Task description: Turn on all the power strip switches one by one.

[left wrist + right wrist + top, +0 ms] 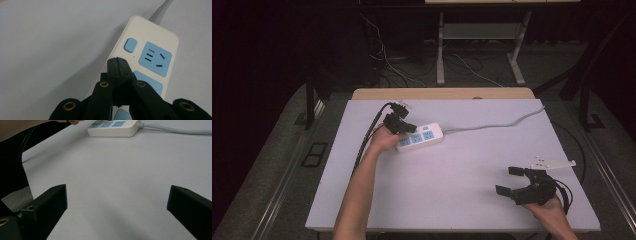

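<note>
Power strip (421,137) lies left of the table's (462,200) middle, long axis running toward the right edge where its cord (502,123) leaves. Left gripper (117,65), jaws clenched on nothing, hovers over its near end, pointing at the switch (130,44). Right gripper (511,181), jaws spread wide, rests idle by the near right corner, well apart.

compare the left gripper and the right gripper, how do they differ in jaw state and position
The left gripper has its jaws shut together with nothing between them; the right gripper has its jaws spread wide open. The left gripper is poised over the white power strip near the table's middle; the right gripper sits over bare table near the front right corner, far from the strip. Both are black two-jaw tools, each held in one of the person's hands.
</note>
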A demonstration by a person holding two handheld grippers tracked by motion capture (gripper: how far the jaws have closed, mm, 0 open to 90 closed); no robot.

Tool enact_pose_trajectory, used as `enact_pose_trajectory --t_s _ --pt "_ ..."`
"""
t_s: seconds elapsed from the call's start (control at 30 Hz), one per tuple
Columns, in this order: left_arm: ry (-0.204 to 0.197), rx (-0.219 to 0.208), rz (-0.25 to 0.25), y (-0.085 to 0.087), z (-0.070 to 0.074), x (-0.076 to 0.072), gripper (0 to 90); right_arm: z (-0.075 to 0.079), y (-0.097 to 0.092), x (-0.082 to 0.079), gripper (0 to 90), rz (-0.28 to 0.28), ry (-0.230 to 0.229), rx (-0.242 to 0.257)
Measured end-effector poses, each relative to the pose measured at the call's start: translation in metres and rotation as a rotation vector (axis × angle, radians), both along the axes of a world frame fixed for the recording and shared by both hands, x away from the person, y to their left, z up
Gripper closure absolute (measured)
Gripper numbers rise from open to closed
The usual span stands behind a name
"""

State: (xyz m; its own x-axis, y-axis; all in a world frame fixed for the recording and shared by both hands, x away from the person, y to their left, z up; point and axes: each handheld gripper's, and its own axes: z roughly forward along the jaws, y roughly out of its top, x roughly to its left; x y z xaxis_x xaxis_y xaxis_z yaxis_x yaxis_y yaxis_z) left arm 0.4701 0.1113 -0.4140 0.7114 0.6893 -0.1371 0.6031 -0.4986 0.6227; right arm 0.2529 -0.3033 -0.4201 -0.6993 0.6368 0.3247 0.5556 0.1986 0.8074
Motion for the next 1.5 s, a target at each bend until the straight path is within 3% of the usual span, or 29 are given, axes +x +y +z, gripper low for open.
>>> enact_pose_trajectory --t_s 0.27,0.4,0.5,0.73,1.03,1.5 --pt "-0.003 -0.002 0.005 0.0 0.001 0.0 89.4 0.0 -0.001 0.0 2.6 -0.002 -0.002 0.002" --pt "-0.017 0.039 0.006 -0.001 0.003 0.0 89.4 0.0 -0.001 0.001 2.6 -0.004 -0.003 0.004" --pt "-0.019 0.028 -0.009 -0.001 0.006 0.0 89.4 0.0 -0.002 0.001 2.6 -0.009 -0.002 0.005" --pt "-0.036 0.001 -0.035 -0.007 0.02 -0.001 89.4 0.0 -0.002 0.001 2.7 -0.006 -0.004 0.003" --pt "-0.076 0.006 -0.083 -0.023 0.039 0.001 89.3 0.0 -0.002 0.001 2.6 -0.006 -0.005 0.004" --pt "-0.07 0.013 -0.082 -0.035 0.029 0.007 89.2 0.0 -0.002 0.001 2.6 -0.003 -0.004 0.002"
